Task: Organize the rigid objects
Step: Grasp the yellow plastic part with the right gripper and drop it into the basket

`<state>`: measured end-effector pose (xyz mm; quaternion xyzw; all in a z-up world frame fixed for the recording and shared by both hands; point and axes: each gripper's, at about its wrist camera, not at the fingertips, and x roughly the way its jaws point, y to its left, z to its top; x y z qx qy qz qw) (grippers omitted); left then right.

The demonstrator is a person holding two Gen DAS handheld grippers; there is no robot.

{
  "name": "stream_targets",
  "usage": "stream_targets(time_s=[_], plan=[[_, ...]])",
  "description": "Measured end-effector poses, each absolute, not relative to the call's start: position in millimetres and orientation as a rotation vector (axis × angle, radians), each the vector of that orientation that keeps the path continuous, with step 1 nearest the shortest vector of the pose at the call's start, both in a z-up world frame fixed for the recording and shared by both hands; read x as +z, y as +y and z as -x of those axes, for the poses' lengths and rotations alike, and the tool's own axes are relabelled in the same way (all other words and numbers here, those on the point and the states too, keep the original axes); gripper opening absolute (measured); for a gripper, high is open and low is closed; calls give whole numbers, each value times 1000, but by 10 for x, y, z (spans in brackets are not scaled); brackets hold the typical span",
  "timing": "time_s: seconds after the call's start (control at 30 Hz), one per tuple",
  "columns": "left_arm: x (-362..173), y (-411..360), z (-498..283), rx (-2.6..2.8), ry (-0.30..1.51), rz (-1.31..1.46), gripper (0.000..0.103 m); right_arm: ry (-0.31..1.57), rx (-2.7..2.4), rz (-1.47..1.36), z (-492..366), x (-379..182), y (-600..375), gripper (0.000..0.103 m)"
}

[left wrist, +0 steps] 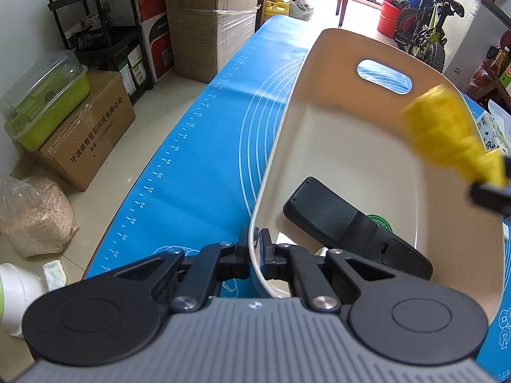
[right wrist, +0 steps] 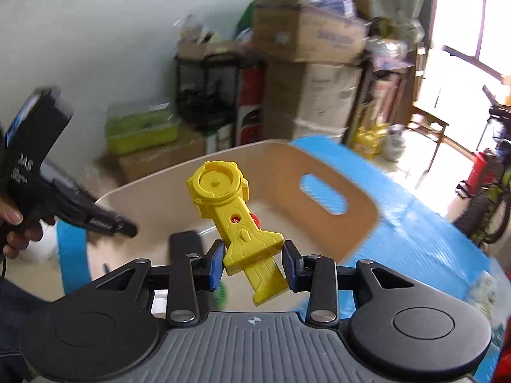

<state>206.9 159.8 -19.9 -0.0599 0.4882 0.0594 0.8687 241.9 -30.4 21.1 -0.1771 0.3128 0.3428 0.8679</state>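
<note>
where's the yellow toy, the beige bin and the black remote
yellow toy [right wrist: 238, 220], right wrist view, on its handle
beige bin [left wrist: 348, 60], left wrist view, on its far wall
black remote [left wrist: 329, 214], left wrist view, on its upper body

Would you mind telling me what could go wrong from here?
1. The right gripper pinches the yellow toy low and askew; it might twist loose.
2. The left gripper clamps the beige bin by its rim alone, so a bump could tip it.
3. The black device lies inside where the toy may land.

Glossy yellow plastic toy [right wrist: 236, 217]
</note>
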Motion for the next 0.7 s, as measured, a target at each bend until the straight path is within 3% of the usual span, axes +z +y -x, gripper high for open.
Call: stream_targets(time_s=[0.37, 0.6, 0.67, 0.7], plan=[[-200, 1608, -2078, 119, 1026, 132, 6, 882, 663, 481, -2537, -247, 297, 46], [-199, 1604, -2082, 117, 1027, 133, 6, 894, 616, 434, -2507, -225, 191, 49], [-198, 1603, -2085, 118, 1027, 134, 6, 880, 606, 397, -2502, -154, 133, 57], [-197, 1602, -2086, 118, 1028, 135, 6, 867, 597, 380, -2478, -112, 89, 71]])
